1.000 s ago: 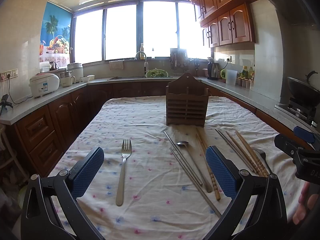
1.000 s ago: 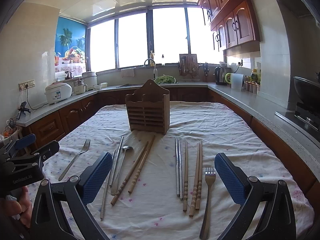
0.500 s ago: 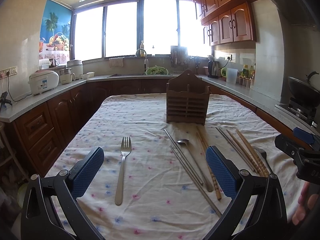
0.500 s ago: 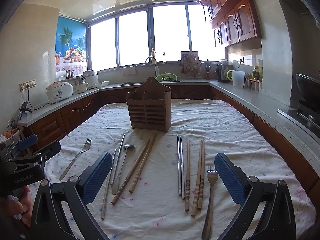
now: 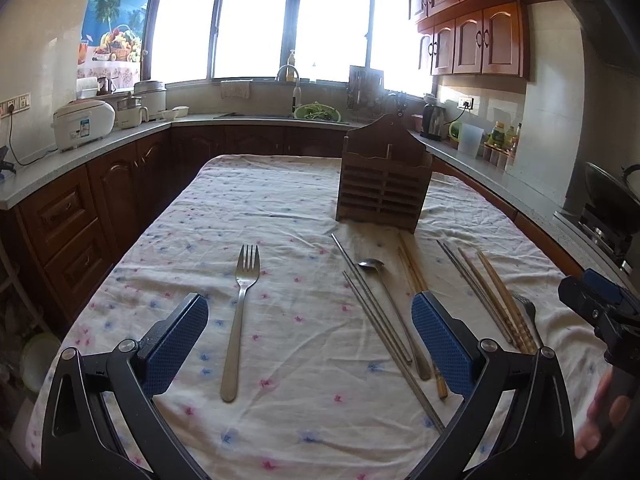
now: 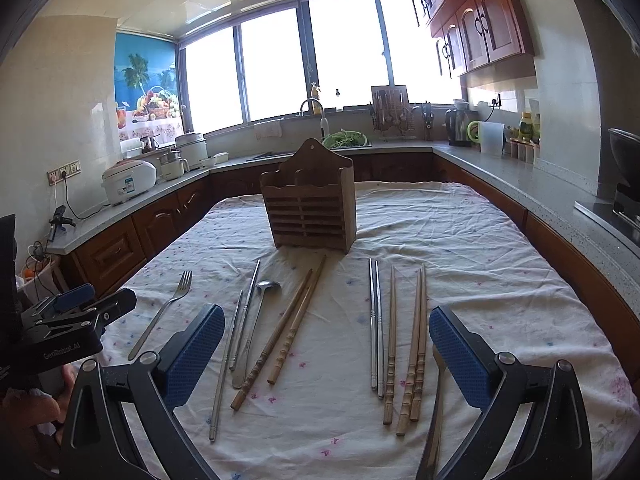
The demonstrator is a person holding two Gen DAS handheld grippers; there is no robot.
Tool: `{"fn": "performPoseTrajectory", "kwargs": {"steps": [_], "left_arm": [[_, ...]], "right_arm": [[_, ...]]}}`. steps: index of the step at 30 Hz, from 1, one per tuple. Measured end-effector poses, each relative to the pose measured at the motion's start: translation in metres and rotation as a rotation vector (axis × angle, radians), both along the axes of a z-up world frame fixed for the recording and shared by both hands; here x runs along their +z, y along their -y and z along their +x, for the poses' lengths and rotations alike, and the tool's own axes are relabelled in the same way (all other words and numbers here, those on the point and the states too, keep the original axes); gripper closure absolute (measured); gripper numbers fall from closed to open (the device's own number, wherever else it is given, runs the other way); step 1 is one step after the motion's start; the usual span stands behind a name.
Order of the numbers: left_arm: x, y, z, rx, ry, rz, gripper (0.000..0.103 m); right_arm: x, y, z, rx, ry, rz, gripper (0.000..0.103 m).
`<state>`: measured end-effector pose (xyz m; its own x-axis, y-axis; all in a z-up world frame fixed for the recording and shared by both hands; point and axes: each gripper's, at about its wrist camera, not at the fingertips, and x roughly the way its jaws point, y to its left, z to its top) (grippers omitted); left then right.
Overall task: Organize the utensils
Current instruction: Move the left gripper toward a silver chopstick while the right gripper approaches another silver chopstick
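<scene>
Black gripper [image 5: 310,338] frames, blue textured pads [image 6: 194,354], silver screws

Left gripper [image 5: 310,338]: fingers [image 5: 178,344] spread wide apart, blue textured pads facing inward, nothing between them; held level, hovering above the desk. In the right wrist view its black body [image 6: 60,332] shows at the left edge, a hand [image 6: 30,408] wrapped beneath it.

Right gripper [image 6: 326,354]: fingers [image 6: 460,354] likewise wide apart and empty. Its body [image 5: 600,308] shows at the right edge of the left wrist view, with fingertips of the holding hand [image 5: 600,412] below.
</scene>
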<state>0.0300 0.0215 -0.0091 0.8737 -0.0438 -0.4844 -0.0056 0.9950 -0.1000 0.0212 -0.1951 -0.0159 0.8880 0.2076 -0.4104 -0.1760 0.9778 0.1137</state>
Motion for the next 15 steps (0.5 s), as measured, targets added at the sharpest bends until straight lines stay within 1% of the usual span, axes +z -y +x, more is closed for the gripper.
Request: {"fn": "performPoseTrajectory", "kwargs": {"steps": [4,9,10,12,13,14,15], "left_arm": [[-0.001,0.000,0.013,-0.018,-0.049,-0.013,0.000],[0.000,0.001,0.034,-0.044,-0.099,-0.042,0.000],[0.001,0.001,0.039,-0.048,-0.109,-0.046,0.001],[0.003,0.002,0.049,-0.054,-0.123,-0.047,0.005],[0.004,0.002,0.055,-0.059,-0.131,-0.050,0.006],[0.004,0.003,0.061,-0.066,-0.141,-0.056,0.008],[0.005,0.001,0.068,-0.074,-0.150,-0.062,0.012]], "right_arm": [[0.000,0.004,0.014,0.028,-0.042,0.040,0.001],[-0.002,0.014,0.037,0.025,-0.105,0.097,0.002],[-0.002,0.016,0.042,0.023,-0.116,0.104,0.005],[-0.001,0.018,0.052,0.026,-0.134,0.112,0.014],[-0.001,0.018,0.057,0.030,-0.145,0.115,0.016],[0.000,0.019,0.063,0.032,-0.154,0.119,0.024],[0.001,0.020,0.068,0.035,-0.157,0.125,0.033]]}}
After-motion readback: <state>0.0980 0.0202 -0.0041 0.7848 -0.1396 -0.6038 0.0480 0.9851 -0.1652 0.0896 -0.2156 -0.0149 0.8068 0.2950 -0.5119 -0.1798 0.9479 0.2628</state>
